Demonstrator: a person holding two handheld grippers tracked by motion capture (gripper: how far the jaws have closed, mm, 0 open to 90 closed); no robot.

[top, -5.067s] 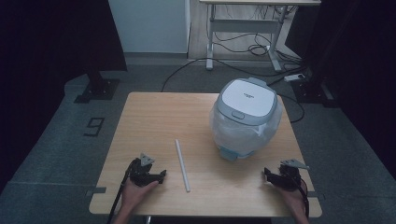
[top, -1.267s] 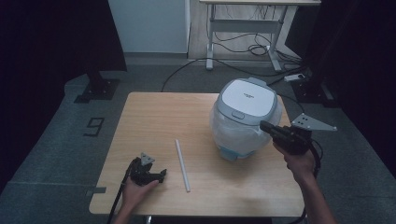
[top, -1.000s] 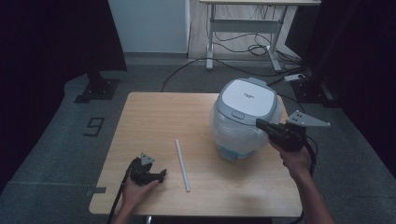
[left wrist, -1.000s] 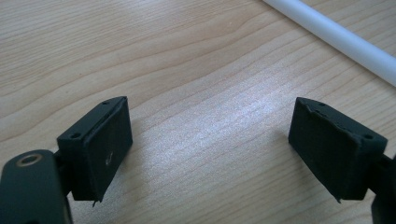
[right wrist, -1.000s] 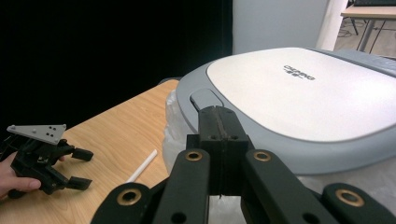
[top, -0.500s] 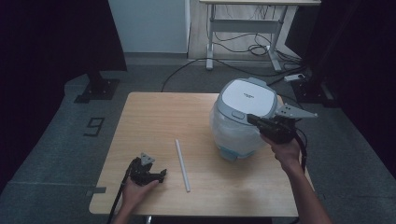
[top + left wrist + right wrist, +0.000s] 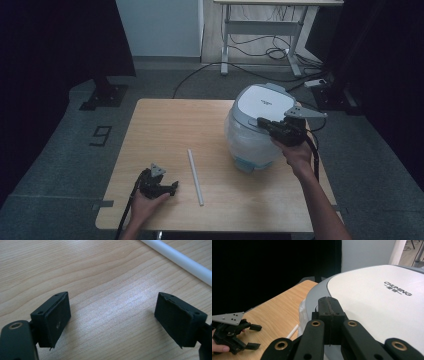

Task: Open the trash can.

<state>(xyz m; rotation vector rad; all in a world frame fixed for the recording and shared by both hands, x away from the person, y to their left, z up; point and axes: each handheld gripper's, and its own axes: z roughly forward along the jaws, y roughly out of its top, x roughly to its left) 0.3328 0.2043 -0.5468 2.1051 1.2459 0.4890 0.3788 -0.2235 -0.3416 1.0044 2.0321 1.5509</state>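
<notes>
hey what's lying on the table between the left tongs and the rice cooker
A white tube lies on the bare wood between the left tongs and the rice cooker, as the high view shows.

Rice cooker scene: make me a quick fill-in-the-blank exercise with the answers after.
1. The right gripper has its jaws ____ at the rice cooker lid's edge.
2. The left gripper has its jaws ____ over the table.
3. The white tube lies ____ on the table.
Missing words: shut; open; flat
</notes>
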